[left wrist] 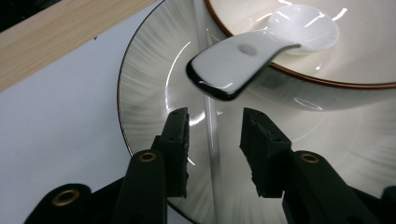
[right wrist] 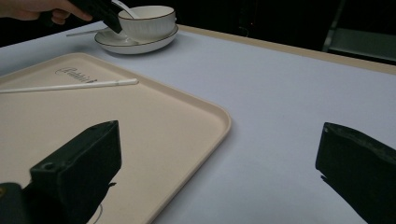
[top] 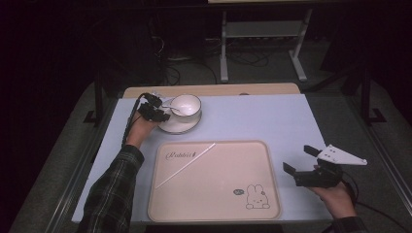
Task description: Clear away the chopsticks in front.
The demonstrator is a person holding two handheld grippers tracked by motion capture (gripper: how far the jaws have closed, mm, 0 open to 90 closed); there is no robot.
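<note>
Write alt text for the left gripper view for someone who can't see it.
The left gripper, jaws open, points at the handle of a white ceramic spoon that rests in a brown-rimmed bowl. The bowl sits on a grey-streaked saucer on a pale blue table.

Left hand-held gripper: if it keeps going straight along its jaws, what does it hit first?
Most likely the white ceramic spoon's black-edged handle, which juts over the bowl rim just ahead of the open left hand-held gripper. It may sit slightly above the jaw line; then the grey-streaked saucer or the white brown-rimmed bowl comes first.
</note>
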